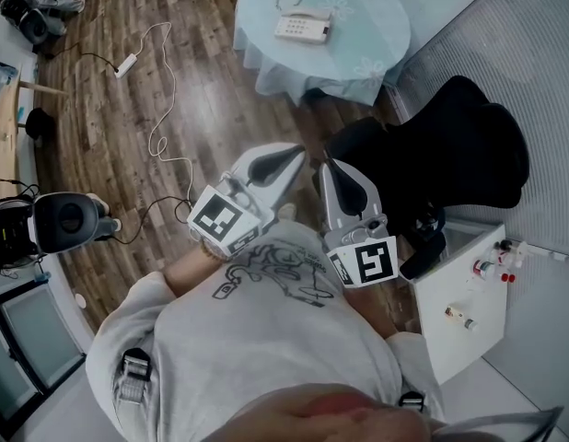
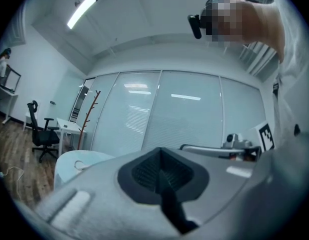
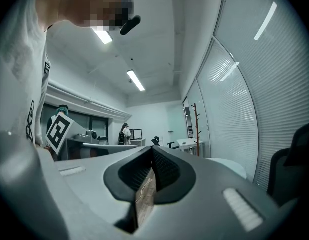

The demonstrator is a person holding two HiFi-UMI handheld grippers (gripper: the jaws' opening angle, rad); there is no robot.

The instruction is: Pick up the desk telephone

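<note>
Desk telephone [image 1: 303, 27] lay white and flat on the round desk [image 1: 377, 58], which was draped in a pale blue cloth, at the top of the head view. It was well apart from both grippers. The left gripper [image 1: 290, 157] and the right gripper [image 1: 334, 171] were held side by side in front of the person's grey sweatshirt [image 1: 266, 339], pointing towards the desk. Each gripper's own view showed its jaws closed together with nothing between them. A black chair [image 1: 459, 145] stood just to the right of the right gripper, between the person and the desk. A white cabinet [image 1: 450, 288] stood beside the chair. On the wooden floor [image 1: 202, 90] to the left lay a power strip [image 1: 126, 64] with a long white cable.
</note>
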